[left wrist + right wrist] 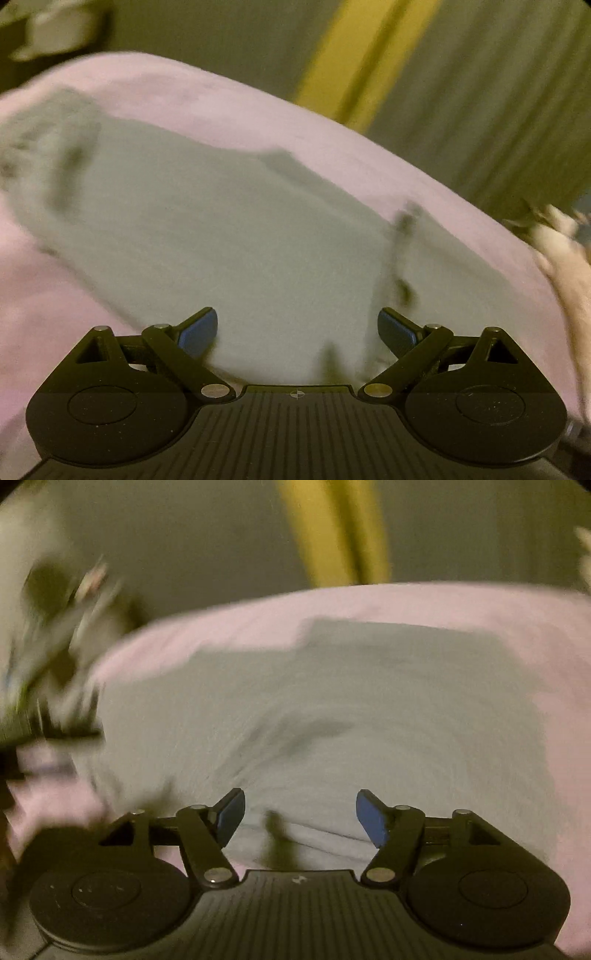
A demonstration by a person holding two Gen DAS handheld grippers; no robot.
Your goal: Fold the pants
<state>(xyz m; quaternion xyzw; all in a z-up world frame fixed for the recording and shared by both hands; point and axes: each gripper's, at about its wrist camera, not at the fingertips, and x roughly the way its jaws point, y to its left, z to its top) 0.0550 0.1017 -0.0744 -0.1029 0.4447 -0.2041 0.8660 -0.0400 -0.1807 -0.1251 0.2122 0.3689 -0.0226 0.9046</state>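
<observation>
Grey-green pants (229, 229) lie spread flat on a pink sheet (229, 99). In the left wrist view they run from the upper left down to my left gripper (297, 334), which is open and empty just above the cloth, with a dark drawstring (400, 251) to its right. In the right wrist view the pants (369, 709) fill the middle. My right gripper (300, 818) is open and empty over them, with a dark cord (275, 830) between its fingers. Both views are motion-blurred.
The pink sheet (406, 602) covers a bed. A grey wall with a yellow strip (354, 62) is behind it. A pale fuzzy thing (565, 254) lies at the bed's right edge. Blurred clutter (62, 657) sits at the left in the right wrist view.
</observation>
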